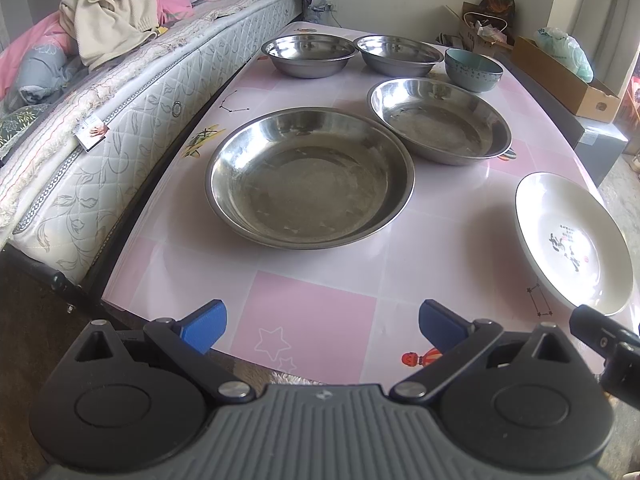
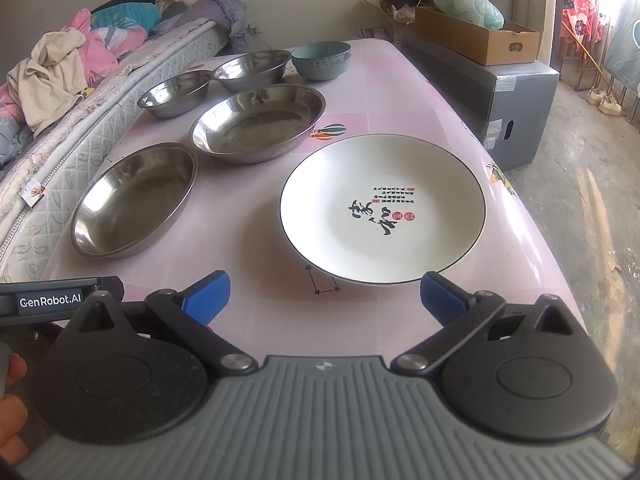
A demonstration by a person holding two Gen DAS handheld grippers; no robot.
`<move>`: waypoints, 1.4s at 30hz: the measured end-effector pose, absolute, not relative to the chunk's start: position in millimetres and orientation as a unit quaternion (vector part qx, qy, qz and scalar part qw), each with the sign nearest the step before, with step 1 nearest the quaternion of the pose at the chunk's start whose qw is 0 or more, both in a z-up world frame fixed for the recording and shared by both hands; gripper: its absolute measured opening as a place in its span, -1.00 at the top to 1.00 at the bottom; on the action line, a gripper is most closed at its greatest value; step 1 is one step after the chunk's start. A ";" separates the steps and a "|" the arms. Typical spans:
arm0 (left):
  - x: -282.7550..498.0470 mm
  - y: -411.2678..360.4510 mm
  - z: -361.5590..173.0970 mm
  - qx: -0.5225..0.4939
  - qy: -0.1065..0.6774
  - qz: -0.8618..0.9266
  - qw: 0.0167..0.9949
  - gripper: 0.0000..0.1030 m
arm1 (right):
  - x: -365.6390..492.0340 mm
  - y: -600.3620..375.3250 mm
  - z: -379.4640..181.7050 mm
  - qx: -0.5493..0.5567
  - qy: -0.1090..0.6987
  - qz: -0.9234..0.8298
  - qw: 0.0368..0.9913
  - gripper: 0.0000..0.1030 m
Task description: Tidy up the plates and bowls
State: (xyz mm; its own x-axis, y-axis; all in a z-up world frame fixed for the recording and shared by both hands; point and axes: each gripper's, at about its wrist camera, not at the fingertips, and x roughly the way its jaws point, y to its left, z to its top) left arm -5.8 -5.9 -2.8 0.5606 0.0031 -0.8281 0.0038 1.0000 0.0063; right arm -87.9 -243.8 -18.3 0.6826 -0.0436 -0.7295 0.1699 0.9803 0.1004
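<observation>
Pink-and-white checked vinyl covered the worktop [image 1: 312, 320], on which six vessels lay singly, none nested. In the left wrist view, a large round stainless-steel pan [image 1: 310, 178] occupied the centre of the frame, with a second, oval-looking stainless-steel pan [image 1: 440, 120] just beside it at centre right. Two small stainless-steel bowls, one [image 1: 310, 54] and the other [image 1: 400, 54], sat side by side along the upper middle, and a teal ceramic bowl [image 1: 474, 68] stood to their right. A white ceramic plate bearing black calligraphy [image 1: 572, 244] lay at the right edge, well apart from the pans.

The left tongs [image 1: 322, 326] hung released, blue pads spread wide over the near worktop edge, grasping nothing. In the right wrist view, the right tongs [image 2: 324, 294] were likewise released and empty, their pads flanking the near rim of the white plate [image 2: 382, 208] without touching it. This alignment suggested the plate as the probable first pickup. The spread layout, with like shapes near one another, would favour stacking bowl into bowl and pan into pan. A quilted mattress [image 1: 120, 120] bordered the worktop at the left of the frame, and a cardboard box [image 2: 476, 34] rested on a grey case at the upper right.
</observation>
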 end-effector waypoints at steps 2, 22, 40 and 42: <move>-5.9 -6.0 -2.8 0.004 0.469 0.000 0.883 -0.99 | -87.8 -243.9 -18.5 0.081 0.394 -0.058 0.914 -0.98; -7.8 -5.1 -7.2 0.010 0.472 0.003 0.882 -0.99 | -88.4 -245.3 -20.0 0.085 0.396 -0.055 0.913 -0.98; 3.6 9.0 -17.6 0.011 0.490 0.041 0.871 -0.99 | -80.3 -245.4 41.9 0.040 0.345 -0.054 0.936 -0.98; 5.6 15.3 -15.7 0.005 0.487 0.049 0.872 -0.99 | -80.9 -245.2 52.1 0.021 0.328 -0.055 0.943 -0.98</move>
State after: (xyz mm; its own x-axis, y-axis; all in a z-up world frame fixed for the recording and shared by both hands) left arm 5.6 15.3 -15.7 0.5199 0.0912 -0.8493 -0.0811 0.9951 0.0573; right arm -80.9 -245.2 52.1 0.7792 -0.0897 -0.6204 0.1168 0.9932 0.0031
